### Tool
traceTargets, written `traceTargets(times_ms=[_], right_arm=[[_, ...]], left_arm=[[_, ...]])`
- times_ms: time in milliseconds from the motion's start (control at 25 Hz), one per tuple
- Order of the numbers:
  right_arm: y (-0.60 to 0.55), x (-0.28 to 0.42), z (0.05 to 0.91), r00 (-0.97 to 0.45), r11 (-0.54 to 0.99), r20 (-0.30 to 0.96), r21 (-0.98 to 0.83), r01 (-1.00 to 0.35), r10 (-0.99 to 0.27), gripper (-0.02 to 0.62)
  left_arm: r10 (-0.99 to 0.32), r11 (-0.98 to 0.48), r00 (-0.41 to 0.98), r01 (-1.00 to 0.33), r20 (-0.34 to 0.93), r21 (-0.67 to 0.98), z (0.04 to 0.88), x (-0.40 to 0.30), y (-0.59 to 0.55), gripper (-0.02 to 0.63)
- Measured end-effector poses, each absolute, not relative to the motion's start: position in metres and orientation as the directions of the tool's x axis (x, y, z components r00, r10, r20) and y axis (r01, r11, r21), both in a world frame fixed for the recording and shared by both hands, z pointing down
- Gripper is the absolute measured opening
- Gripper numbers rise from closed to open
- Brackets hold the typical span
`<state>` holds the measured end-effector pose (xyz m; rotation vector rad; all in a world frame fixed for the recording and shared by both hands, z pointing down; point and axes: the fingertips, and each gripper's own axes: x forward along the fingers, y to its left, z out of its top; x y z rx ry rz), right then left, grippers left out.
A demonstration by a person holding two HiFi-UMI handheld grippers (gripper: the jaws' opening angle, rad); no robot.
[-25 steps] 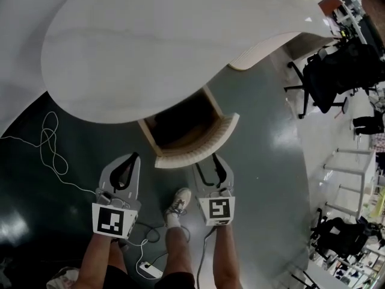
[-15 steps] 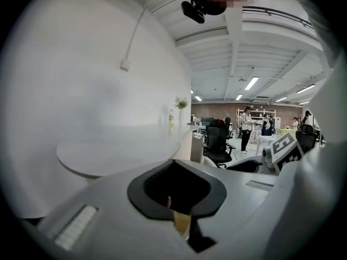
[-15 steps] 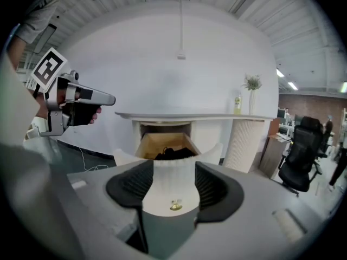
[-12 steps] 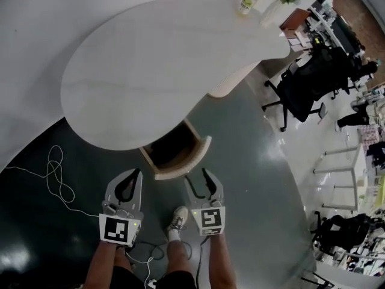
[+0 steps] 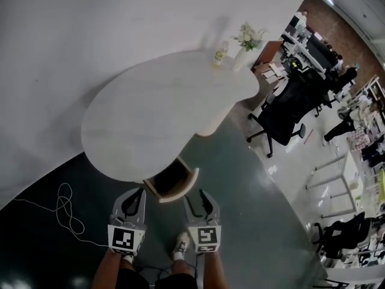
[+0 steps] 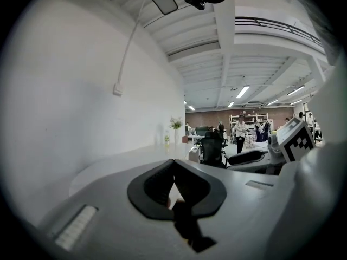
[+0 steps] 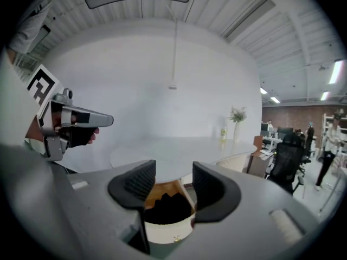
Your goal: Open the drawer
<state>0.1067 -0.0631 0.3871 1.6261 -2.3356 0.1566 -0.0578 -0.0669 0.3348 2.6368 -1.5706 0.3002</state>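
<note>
Left tool (image 5: 139, 192) pinched, clear of drawer (image 5: 178, 192) front edge.

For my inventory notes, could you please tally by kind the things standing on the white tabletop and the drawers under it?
Bottle: 1
Vase of flowers: 1
Drawer, pulled open: 1
Total: 3

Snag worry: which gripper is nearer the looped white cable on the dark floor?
Left. The left gripper is just right of the white cable; the right gripper, whose empty jaws have just been closing, is farther right.
</note>
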Motion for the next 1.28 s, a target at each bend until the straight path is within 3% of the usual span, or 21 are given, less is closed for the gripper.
traceTargets(times_ms=[400,760,1280], right_arm=[[-0.022,0.116,0.275,-0.168,0.199,0.196,0.148,-0.969,-0.966,0.085],[0.015,0.105,0.246,-0.083,0.101,0.147,0.119,-0.988,-0.986,0.016],[0.018,0.083,0.227,-0.112,0.128,0.121,0.129,-0.983,-0.986,0.005]], left_arm=[[-0.837,-0.543,0.533,-0.838,0.125,-0.058,0.261,-0.059,-0.048,0.009],[-0.805,-0.592,0.585,-0.804,0.096,-0.063,0.225,-0.074,-0.027,0.009],[-0.808,-0.589,0.581,-0.803,0.098,-0.094,0.222,-0.087,-0.011,0.009]])
